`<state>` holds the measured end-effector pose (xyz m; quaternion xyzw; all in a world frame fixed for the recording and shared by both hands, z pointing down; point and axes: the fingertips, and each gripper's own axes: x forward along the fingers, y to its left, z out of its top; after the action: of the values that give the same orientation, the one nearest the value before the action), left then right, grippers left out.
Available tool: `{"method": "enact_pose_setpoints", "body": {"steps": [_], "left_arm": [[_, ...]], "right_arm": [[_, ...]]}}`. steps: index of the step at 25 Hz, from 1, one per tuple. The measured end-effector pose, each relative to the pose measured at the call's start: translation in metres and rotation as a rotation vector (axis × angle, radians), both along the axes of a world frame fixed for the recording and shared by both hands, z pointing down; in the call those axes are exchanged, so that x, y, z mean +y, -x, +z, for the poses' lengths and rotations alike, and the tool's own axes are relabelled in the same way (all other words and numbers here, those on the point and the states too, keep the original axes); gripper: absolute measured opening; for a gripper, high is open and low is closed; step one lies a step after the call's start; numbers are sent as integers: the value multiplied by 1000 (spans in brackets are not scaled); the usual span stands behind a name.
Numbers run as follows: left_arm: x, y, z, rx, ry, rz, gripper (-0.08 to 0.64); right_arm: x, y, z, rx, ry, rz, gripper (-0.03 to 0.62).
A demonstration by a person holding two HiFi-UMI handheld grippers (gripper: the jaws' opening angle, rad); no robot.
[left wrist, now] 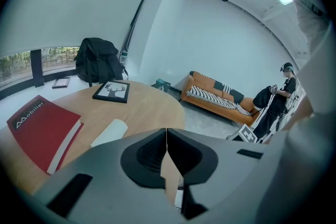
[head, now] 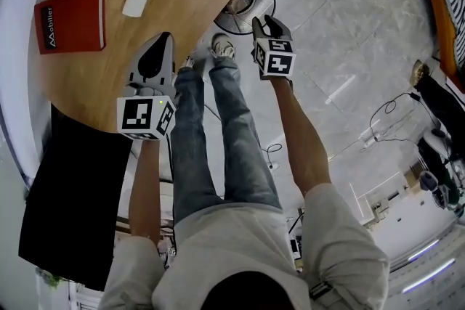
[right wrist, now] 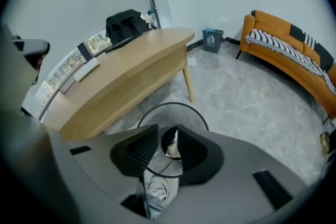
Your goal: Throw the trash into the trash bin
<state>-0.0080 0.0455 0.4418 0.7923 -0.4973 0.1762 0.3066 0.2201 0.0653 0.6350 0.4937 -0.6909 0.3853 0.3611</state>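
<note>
Looks like the trash (right wrist: 171, 149) is in the bin (right wrist: 175, 104), my right gripper (right wrist: 167, 134) half-open and empty above, so next I'd just pull away.

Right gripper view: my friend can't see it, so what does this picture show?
The right gripper hovers with its dark fingers apart above a round black wire trash bin, with crumpled pale trash lying inside it. A light wooden table stands behind the bin on the grey stone floor, and an orange sofa lines the far right.
</note>
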Motion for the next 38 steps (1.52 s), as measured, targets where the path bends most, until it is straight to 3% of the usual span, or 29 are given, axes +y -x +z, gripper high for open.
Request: {"method": "enact_pose_setpoints", "body": {"steps": [2,6,10,21,32,35,38], "left_arm": [[0,0,-2,2,-3,-4,21],[1,7,-5,7,-10,-27,21],[3,19,-11,11,-20,-73,21],[22,101,-28,-18,-30,-289,21],[53,173,-29,-9,-27,-473,21],[58,187,-28,-5,-27,-497,21],[61,198,-30,0,-29,-517,21]], "right_arm": [[-10,2,-25,-2,-73,3,59],[-21,17,-75,-11,-193,-23,41],[-28,46,-106,-60,-247,-79,41],[-62,175,-137,-175,-289,-317,41],[-64,267,-133,-193,-272,-513,41],[-63,286,-127,-144,-275,-636,41],[-59,302,-121,-33,-306,-852,41]]}}
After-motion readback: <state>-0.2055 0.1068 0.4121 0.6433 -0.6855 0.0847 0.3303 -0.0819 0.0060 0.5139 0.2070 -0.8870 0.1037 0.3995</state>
